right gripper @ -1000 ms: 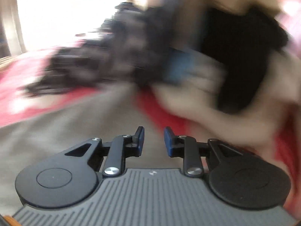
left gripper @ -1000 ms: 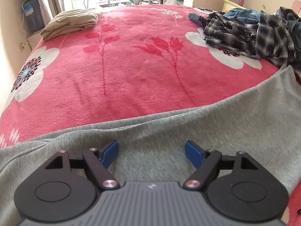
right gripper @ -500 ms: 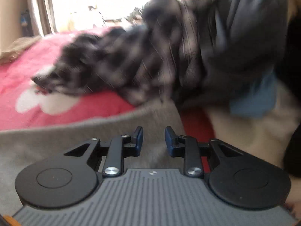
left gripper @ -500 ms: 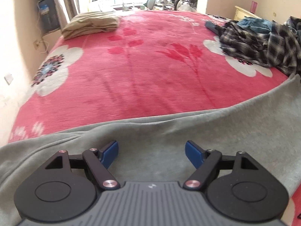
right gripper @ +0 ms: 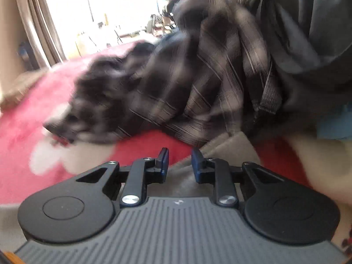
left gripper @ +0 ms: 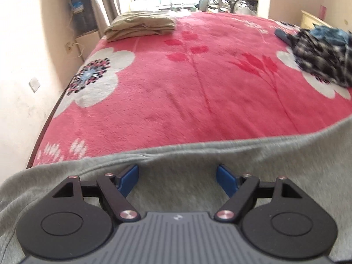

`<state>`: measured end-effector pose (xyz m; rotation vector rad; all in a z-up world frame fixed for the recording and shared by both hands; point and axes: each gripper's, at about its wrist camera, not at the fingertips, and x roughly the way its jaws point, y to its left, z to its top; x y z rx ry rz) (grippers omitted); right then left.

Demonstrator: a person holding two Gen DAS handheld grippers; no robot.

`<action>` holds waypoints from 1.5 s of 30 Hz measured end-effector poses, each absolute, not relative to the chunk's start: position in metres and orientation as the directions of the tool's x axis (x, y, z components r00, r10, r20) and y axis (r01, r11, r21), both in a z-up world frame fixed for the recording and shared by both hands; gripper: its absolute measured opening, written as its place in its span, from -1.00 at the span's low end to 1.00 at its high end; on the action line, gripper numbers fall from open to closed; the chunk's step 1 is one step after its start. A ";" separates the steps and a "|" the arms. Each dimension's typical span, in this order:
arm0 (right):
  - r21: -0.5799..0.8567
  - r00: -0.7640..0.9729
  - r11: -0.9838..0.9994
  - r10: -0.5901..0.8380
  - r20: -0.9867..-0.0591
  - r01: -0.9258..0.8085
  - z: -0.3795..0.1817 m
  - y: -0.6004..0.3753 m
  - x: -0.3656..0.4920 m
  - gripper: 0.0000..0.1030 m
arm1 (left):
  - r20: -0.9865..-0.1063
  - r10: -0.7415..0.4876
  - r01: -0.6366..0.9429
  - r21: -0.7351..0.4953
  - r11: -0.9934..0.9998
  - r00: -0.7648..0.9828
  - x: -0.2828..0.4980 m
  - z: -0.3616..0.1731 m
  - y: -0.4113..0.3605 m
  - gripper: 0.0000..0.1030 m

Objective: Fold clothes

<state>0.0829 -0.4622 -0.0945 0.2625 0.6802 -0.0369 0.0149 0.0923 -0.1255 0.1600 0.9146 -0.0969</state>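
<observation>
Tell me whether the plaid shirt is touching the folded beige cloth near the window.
Apart. The left wrist view shows the plaid shirt at the right edge of the red blanket, the folded beige cloth at the far left, bare blanket between them.

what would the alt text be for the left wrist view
The left gripper, jaws wide open, hangs over a grey garment spread along the near edge of a bed covered by a red floral blanket. Folded beige cloth lies at the far left; a plaid pile at the right.
</observation>
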 end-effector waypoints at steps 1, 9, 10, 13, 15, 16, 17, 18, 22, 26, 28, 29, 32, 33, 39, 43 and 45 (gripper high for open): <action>0.249 0.787 0.965 0.090 -0.611 0.083 -0.089 -0.452 0.072 -0.55 | -0.791 -0.015 0.151 0.098 0.984 0.612 0.015 -0.125 0.093 0.54; 0.418 0.701 0.894 0.403 -0.589 -0.162 -0.095 -0.359 0.006 -0.14 | -0.803 -0.001 0.110 0.080 0.991 0.596 0.020 -0.130 0.093 0.54; 0.423 0.683 0.890 0.417 -0.599 -0.172 -0.099 -0.351 0.002 -0.14 | -0.802 0.004 0.104 0.083 0.991 0.597 0.020 -0.129 0.093 0.54; 0.460 0.665 0.874 0.438 -0.605 -0.158 -0.105 -0.343 -0.012 -0.14 | -0.798 0.024 0.083 0.093 0.992 0.603 0.018 -0.127 0.095 0.54; 0.485 0.654 0.862 0.451 -0.607 -0.146 -0.108 -0.339 -0.021 -0.13 | -0.795 0.038 0.056 0.090 0.994 0.606 0.016 -0.124 0.097 0.54; 0.477 0.657 0.865 0.453 -0.603 -0.158 -0.106 -0.336 -0.025 -0.13 | -0.796 0.042 0.038 0.081 0.996 0.604 0.015 -0.123 0.099 0.54; 0.473 0.662 0.865 0.454 -0.597 -0.168 -0.103 -0.335 -0.028 -0.13 | -0.798 0.045 0.019 0.071 0.997 0.601 0.015 -0.122 0.102 0.54; 0.475 0.663 0.864 0.454 -0.595 -0.165 -0.102 -0.337 -0.032 -0.13 | -0.800 0.049 0.001 0.062 0.998 0.598 0.015 -0.121 0.104 0.54; 0.491 0.665 0.862 0.443 -0.601 -0.130 -0.098 -0.347 -0.045 -0.12 | -0.800 0.065 -0.056 0.040 0.998 0.597 0.012 -0.116 0.114 0.54; 0.522 0.671 0.849 0.436 -0.600 -0.084 -0.098 -0.359 -0.062 -0.12 | -0.792 0.086 -0.096 0.034 0.995 0.604 0.006 -0.106 0.124 0.54; 0.499 0.667 0.858 0.442 -0.600 -0.120 -0.091 -0.351 -0.063 -0.12 | -0.791 0.102 -0.112 0.043 0.993 0.604 0.001 -0.099 0.131 0.54; 0.486 0.664 0.863 0.446 -0.600 -0.141 -0.086 -0.346 -0.063 -0.12 | -0.791 0.110 -0.118 0.048 0.992 0.602 -0.002 -0.094 0.135 0.54; 0.443 0.656 0.873 0.458 -0.600 -0.204 -0.073 -0.332 -0.064 -0.12 | -0.778 0.149 -0.150 0.071 0.986 0.610 -0.012 -0.072 0.160 0.54; 0.428 0.653 0.875 0.461 -0.600 -0.225 -0.068 -0.327 -0.064 -0.12 | -0.769 0.172 -0.172 0.082 0.982 0.615 -0.016 -0.062 0.172 0.54; 0.335 0.635 0.876 0.482 -0.604 -0.347 -0.041 -0.300 -0.066 -0.11 | -0.711 0.335 -0.375 0.107 0.921 0.618 -0.064 -0.013 0.264 0.55; 0.348 0.515 0.769 0.625 -0.586 -0.537 -0.021 -0.241 -0.050 -0.09 | -0.734 0.361 -0.495 0.039 0.868 0.575 -0.108 -0.009 0.326 0.61; 0.356 0.436 0.709 0.674 -0.596 -0.609 -0.017 -0.209 -0.042 -0.09 | -0.773 0.318 -0.540 -0.037 0.841 0.549 -0.128 -0.020 0.352 0.62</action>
